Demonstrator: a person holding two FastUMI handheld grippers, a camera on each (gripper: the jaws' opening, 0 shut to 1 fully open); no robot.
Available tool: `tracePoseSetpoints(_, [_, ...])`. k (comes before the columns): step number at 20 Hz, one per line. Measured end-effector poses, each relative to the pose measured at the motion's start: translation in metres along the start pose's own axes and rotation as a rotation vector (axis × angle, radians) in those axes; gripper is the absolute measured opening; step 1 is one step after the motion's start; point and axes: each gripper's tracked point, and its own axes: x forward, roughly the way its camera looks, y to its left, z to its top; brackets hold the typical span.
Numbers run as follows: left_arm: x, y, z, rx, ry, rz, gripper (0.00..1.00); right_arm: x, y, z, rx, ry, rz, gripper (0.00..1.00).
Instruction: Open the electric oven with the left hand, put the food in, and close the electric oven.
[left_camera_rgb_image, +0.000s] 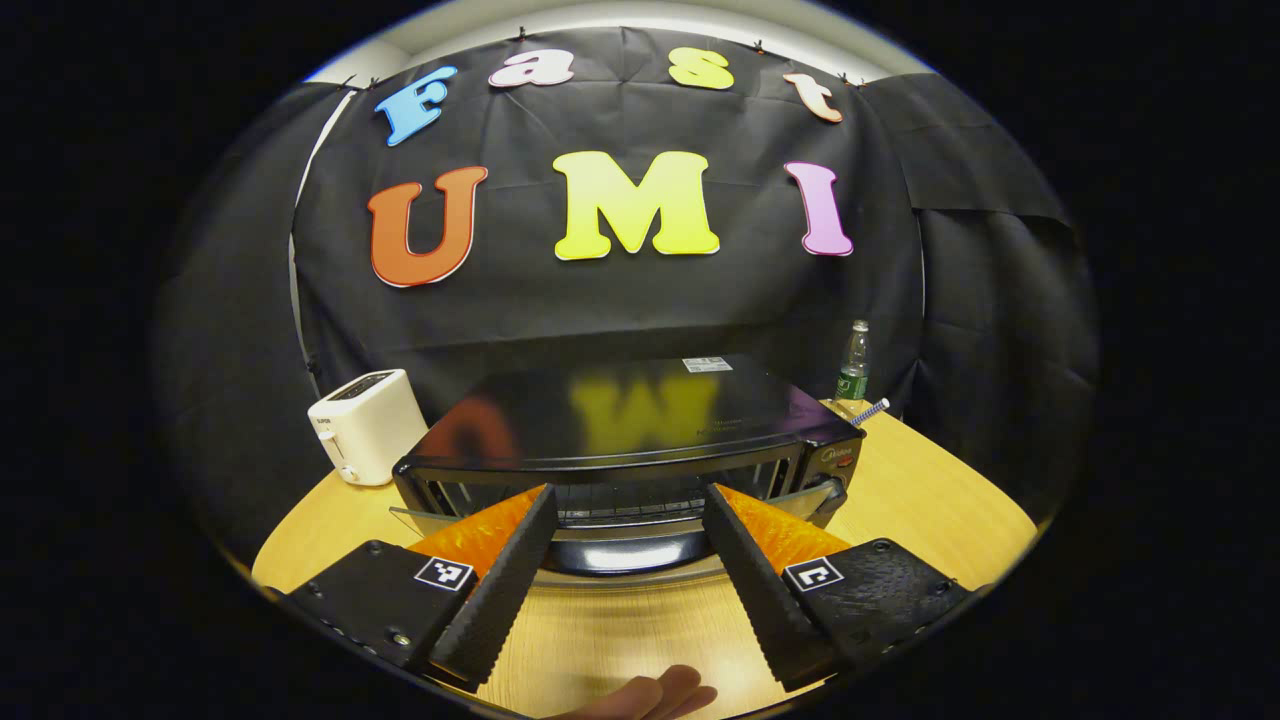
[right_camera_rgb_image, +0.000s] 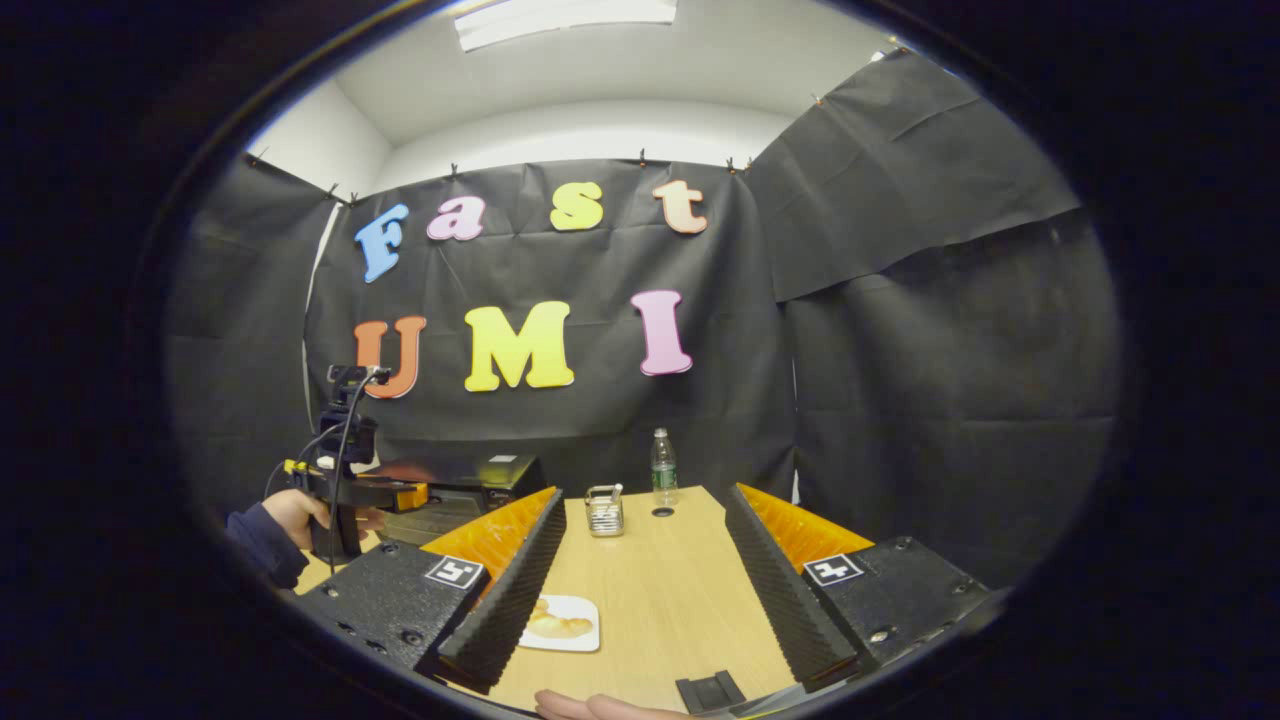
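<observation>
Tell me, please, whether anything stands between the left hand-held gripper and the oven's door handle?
Nothing visible does. The left hand-held gripper is open and faces the electric oven head-on; between its fingers lie only bare table and the door handle. The toaster stands off to one side.

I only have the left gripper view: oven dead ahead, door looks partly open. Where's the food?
Observer: In the right gripper view, a white plate carrying a pastry sits on the table, beside the right gripper's left finger.
Operator: Right gripper holding anything?
Observer: No, it is open with only bare table between its fingers.
Operator: Anything else over there I can't see?
Observer: A small metal holder stands farther back, just left of the water bottle.
</observation>
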Motion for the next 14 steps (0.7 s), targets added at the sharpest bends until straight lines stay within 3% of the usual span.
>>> tracePoseSetpoints(5, [-0.030, -0.006, -0.025, 0.005, -0.012, -0.002, 0.99, -0.001, 0.016, -0.010, -0.009, 0.028, 0.030, 0.99])
tracePoseSetpoints(14, [-0.068, -0.018, -0.091, -0.008, 0.005, -0.002, 0.98, 0.003, 0.017, -0.022, 0.000, 0.061, 0.015, 0.99])
